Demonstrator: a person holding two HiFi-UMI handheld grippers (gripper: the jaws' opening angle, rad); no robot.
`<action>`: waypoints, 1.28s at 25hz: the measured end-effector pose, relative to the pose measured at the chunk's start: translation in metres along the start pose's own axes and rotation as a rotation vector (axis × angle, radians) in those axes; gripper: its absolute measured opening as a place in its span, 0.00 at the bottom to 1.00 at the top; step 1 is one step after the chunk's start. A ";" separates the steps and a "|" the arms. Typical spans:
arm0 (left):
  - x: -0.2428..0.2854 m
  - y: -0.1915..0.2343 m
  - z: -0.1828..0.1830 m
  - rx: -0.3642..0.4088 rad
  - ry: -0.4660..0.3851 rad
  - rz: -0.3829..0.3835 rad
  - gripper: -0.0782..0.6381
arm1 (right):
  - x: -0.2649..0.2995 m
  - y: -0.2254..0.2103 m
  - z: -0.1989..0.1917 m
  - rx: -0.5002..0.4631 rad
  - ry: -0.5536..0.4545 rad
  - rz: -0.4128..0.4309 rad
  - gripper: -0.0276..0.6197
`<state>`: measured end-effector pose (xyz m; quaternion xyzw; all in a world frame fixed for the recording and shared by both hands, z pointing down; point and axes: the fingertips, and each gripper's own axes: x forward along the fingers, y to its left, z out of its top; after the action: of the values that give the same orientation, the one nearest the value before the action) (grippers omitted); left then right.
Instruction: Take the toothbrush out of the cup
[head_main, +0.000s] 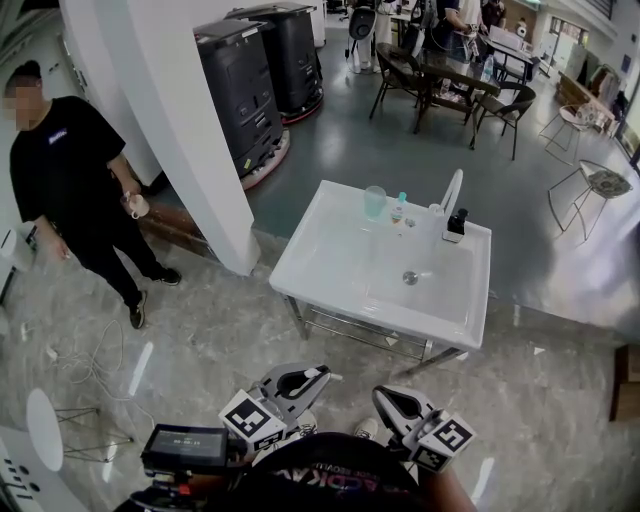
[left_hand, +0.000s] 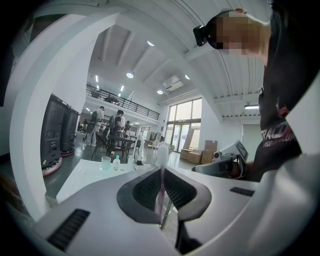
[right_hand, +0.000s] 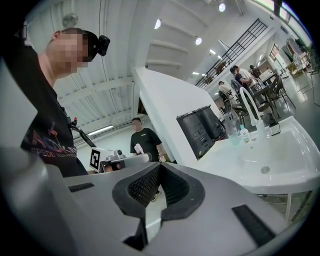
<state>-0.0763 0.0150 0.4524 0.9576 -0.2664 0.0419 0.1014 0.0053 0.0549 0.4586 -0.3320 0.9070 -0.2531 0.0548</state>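
While my left gripper (head_main: 318, 374) clenches the toothbrush (left_hand: 161, 180) and my right gripper (head_main: 383, 394) sits closed, empty, the basin (head_main: 300, 262) stands mid-frame on grey floor (head_main: 200, 320), cup (head_main: 374, 202) at its upper rim.

**Wearer's black shirt** (left_hand: 281, 107): red capitals across the chest, cut off by folds, beginning "TRAC"; the smaller line beneath cannot be read. **Left cube** (head_main: 252, 420) on the left gripper (head_main: 318, 373) and **right cube** (head_main: 448, 437) on the right gripper (head_main: 381, 393): black-and-white square markers, no letters or numbers. **Bystander's shirt** (head_main: 60, 175): small white chest print, too small to read.
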 end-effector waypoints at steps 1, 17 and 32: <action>0.000 0.000 0.000 -0.001 0.000 0.000 0.14 | 0.000 -0.001 0.000 -0.002 0.002 0.001 0.05; 0.002 -0.003 -0.005 -0.033 0.005 -0.003 0.14 | 0.003 -0.003 0.000 -0.020 0.004 0.002 0.05; 0.002 -0.002 -0.002 -0.049 0.002 -0.004 0.14 | 0.003 -0.002 0.006 -0.014 -0.018 -0.002 0.05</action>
<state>-0.0736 0.0157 0.4547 0.9553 -0.2653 0.0360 0.1251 0.0059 0.0495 0.4546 -0.3356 0.9079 -0.2437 0.0603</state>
